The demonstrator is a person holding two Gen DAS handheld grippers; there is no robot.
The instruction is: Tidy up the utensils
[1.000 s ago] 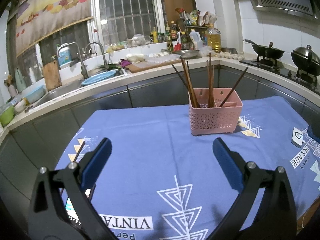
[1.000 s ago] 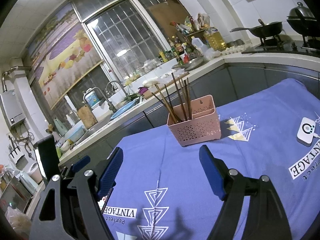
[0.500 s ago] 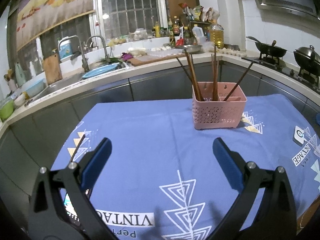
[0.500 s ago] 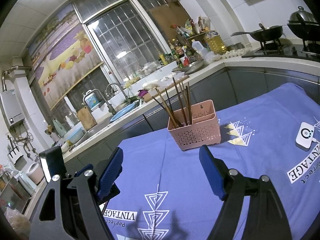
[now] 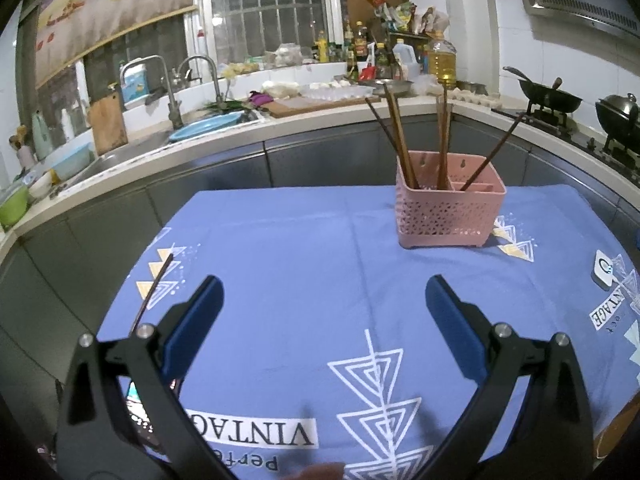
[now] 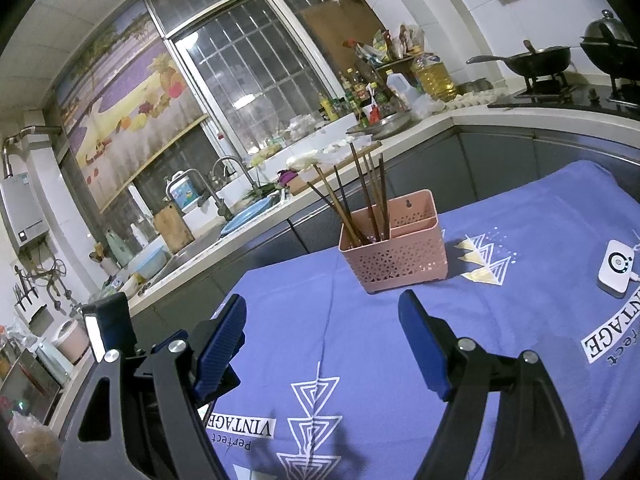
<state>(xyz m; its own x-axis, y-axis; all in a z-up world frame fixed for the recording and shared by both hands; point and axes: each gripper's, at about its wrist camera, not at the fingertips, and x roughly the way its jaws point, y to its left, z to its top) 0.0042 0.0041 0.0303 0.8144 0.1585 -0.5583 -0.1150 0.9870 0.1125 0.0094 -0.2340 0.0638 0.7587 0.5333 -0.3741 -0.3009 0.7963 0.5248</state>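
Note:
A pink perforated utensil basket (image 5: 450, 210) stands on the blue tablecloth (image 5: 300, 264) and holds several dark chopsticks (image 5: 400, 140). It also shows in the right wrist view (image 6: 394, 252). One loose chopstick (image 5: 154, 286) lies on the cloth at the left, just beyond my left gripper's left finger. My left gripper (image 5: 322, 302) is open and empty, held over the near part of the cloth. My right gripper (image 6: 322, 322) is open and empty, short of the basket. The left gripper's body shows at the lower left of the right wrist view (image 6: 116, 328).
A white puck-like device (image 6: 616, 266) with a cable lies on the cloth at the right. Behind the table a counter runs with a sink and taps (image 5: 172, 92), bottles (image 5: 438, 60), and a stove with a wok (image 5: 548, 98).
Both grippers have drawn back and risen slightly, so the basket looks a little farther and the view tilts down. Both stay open.

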